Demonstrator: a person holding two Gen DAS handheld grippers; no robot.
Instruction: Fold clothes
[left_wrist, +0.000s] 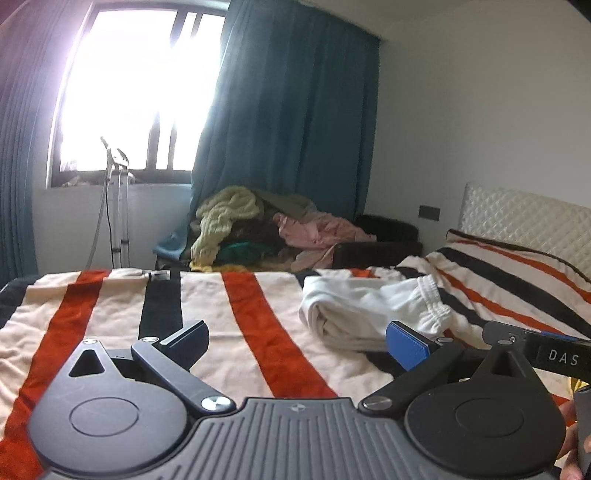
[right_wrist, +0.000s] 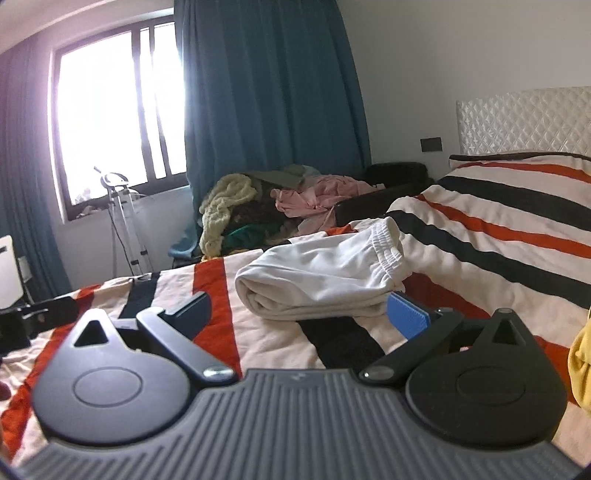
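Folded white shorts (left_wrist: 373, 310) with an elastic waistband lie on the striped blanket (left_wrist: 240, 306); they also show in the right wrist view (right_wrist: 325, 277). My left gripper (left_wrist: 295, 343) is open and empty, low over the blanket, with the shorts ahead to the right. My right gripper (right_wrist: 299, 314) is open and empty, just short of the shorts' near edge. Part of the right gripper (left_wrist: 554, 354) shows at the right edge of the left wrist view. A yellow garment (right_wrist: 580, 365) lies at the right edge of the right wrist view.
A heap of clothes (left_wrist: 258, 229) (right_wrist: 273, 206) sits on a chair beyond the bed, below the teal curtain (left_wrist: 288, 110). A garment steamer stand (left_wrist: 116, 206) is by the window. The quilted headboard (right_wrist: 524, 122) is at the far right.
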